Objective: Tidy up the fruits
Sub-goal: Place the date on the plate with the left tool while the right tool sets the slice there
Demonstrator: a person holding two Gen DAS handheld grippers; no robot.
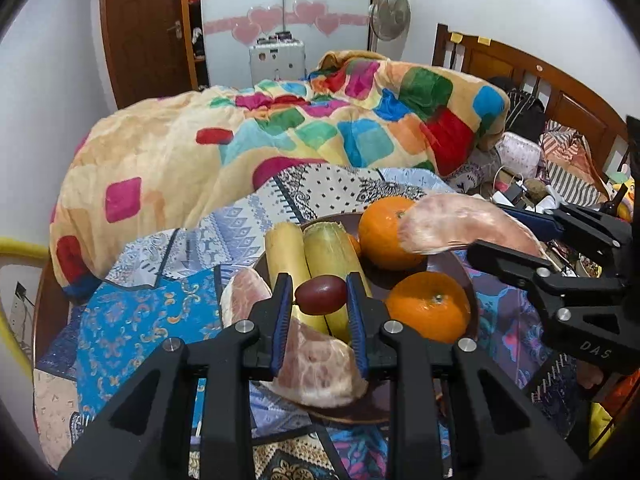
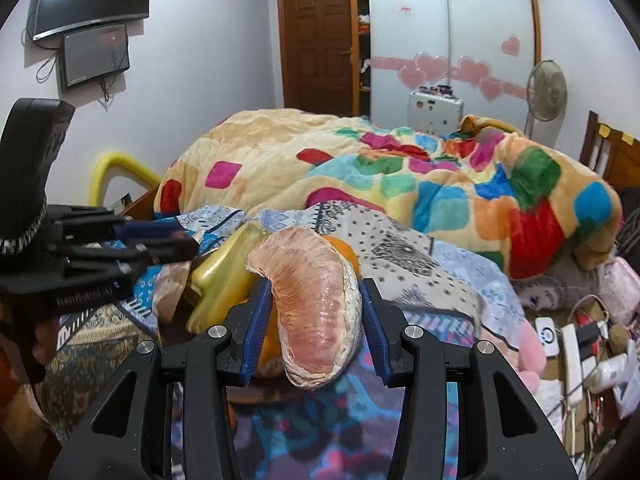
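A brown plate (image 1: 456, 272) on the patterned bedsheet holds two yellow sugarcane pieces (image 1: 296, 256), two oranges (image 1: 428, 308), and peeled pomelo segments (image 1: 320, 368). My left gripper (image 1: 320, 300) is shut on a red grape (image 1: 320, 294), held just above the sugarcane. My right gripper (image 2: 312, 320) is shut on a pink pomelo segment (image 2: 316, 300) and holds it over the plate's right side; that segment also shows in the left wrist view (image 1: 460, 224). The left gripper shows at the left of the right wrist view (image 2: 160, 240).
A colourful blanket (image 1: 280, 132) is heaped behind the plate. Clutter of chargers, a power strip (image 2: 576, 352) and bags lies on the right by the wooden headboard (image 1: 560, 92). A fan (image 1: 390, 14) and a door (image 1: 140, 28) stand at the back.
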